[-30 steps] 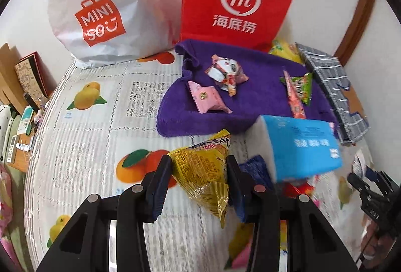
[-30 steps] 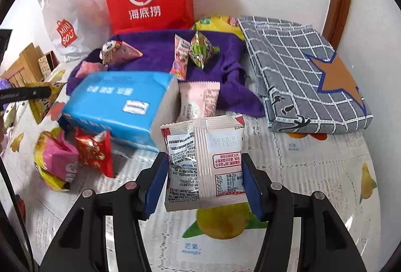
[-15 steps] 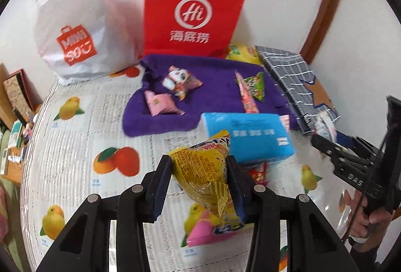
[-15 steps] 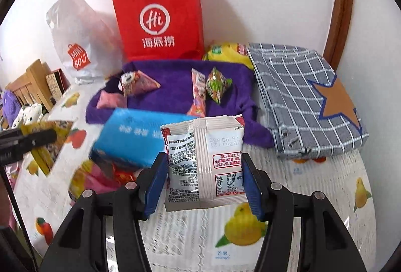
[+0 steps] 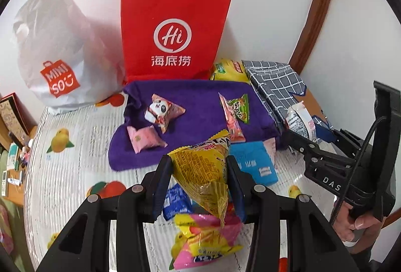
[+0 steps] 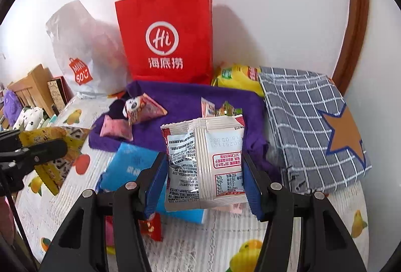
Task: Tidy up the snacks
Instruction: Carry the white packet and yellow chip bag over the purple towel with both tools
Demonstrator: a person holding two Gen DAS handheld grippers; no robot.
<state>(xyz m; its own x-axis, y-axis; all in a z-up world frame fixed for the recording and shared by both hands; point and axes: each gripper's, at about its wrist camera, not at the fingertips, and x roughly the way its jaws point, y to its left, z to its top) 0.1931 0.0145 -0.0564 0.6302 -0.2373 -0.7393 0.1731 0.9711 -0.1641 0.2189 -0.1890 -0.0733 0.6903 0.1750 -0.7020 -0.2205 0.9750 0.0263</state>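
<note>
My left gripper [image 5: 199, 176] is shut on a yellow triangular snack packet [image 5: 203, 171] and holds it above the table. My right gripper [image 6: 204, 171] is shut on a white snack sachet [image 6: 205, 164], also held up. Both show in each other's view: the right gripper [image 5: 300, 131] at right, the left gripper [image 6: 37, 149] at left. A purple towel [image 5: 200, 126] carries a panda packet [image 5: 163, 112], a pink packet [image 5: 144, 139], a green packet [image 5: 238, 107] and a pink stick [image 5: 231, 121]. A red Hi paper bag [image 5: 173, 33] stands behind it.
A blue tissue pack [image 5: 255, 164] lies in front of the towel, with a pink-yellow packet [image 5: 205, 242] and a blue packet [image 5: 175, 199] below my left gripper. A white Miniso bag [image 5: 57, 51] stands back left. A folded checked cloth [image 6: 313, 126] lies right. Fruit-print tablecloth [image 5: 65, 171] covers the table.
Both grippers have lifted and drawn back from the table with their packets still held. More of the red bag, with its handles, has come into view.
</note>
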